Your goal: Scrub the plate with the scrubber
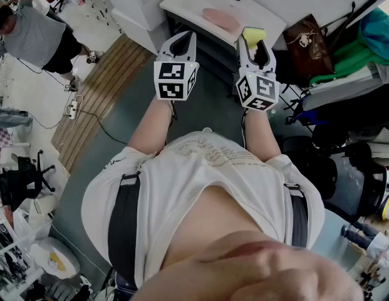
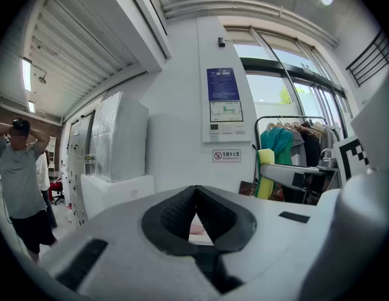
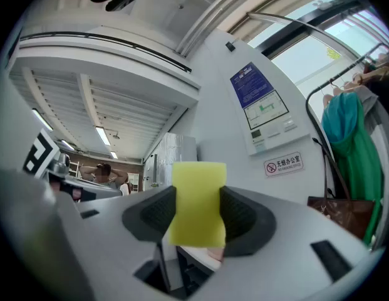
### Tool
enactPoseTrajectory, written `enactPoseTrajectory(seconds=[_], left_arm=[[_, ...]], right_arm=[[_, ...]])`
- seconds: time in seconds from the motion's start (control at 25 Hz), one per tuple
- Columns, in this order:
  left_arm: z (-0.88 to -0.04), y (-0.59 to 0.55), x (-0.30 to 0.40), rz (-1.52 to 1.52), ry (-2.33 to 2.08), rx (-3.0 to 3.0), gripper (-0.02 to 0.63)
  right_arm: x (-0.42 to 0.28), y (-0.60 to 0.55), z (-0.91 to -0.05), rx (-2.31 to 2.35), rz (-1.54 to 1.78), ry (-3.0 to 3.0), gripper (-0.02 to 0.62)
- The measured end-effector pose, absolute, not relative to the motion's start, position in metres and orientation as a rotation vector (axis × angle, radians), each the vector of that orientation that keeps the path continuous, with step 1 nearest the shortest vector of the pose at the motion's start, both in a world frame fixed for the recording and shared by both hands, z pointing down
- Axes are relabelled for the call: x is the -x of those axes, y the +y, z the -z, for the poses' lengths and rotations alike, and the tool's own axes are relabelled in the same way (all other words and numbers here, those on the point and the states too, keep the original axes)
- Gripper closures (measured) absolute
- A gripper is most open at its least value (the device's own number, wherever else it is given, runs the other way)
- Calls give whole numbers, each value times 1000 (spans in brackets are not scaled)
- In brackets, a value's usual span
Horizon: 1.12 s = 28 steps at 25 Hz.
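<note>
While the right hand-held gripper [image 1: 254, 47] clamps a yellow rectangular sponge scrubber [image 1: 255, 35], the left hand-held gripper [image 1: 182, 41] has its jaws pressed together on nothing.

Both point away from the person's torso toward a white bench [image 1: 181, 4] at 12 o'clock in the head view. The scrubber stands upright between the right jaws, its top past their tips. A pink oval plate [image 1: 222, 20] lies on the bench, near the scrubber at its 10 o'clock. A brown handbag [image 1: 305, 42] sits at 3 o'clock of the right hand-held gripper.
</note>
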<state>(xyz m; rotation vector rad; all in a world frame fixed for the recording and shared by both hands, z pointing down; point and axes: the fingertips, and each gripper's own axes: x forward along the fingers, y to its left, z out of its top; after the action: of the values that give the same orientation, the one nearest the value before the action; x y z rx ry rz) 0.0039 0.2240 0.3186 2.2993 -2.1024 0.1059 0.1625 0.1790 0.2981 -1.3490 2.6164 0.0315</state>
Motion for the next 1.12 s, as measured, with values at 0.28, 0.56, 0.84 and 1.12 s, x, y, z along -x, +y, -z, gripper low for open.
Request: enactPoseTrajectory(seconds=[0.28,0.56,0.84,1.12], left_arm=[[-320,211,-11,-100,-2109,-2265,583],[-329,180,-15,-119,-2115,-2221,584],[-319,157,-23,16,-2040,-2237,584],[-320,145,-25,-39,-2105,-2227,583]], right_arm=[[-174,163,-303,1319,27,2611,365],[-177,134,-308,1267,22,2640,365],[-169,104,-304,1216,17,2668,364],[-178,86,-308,1238,45,2630,364]])
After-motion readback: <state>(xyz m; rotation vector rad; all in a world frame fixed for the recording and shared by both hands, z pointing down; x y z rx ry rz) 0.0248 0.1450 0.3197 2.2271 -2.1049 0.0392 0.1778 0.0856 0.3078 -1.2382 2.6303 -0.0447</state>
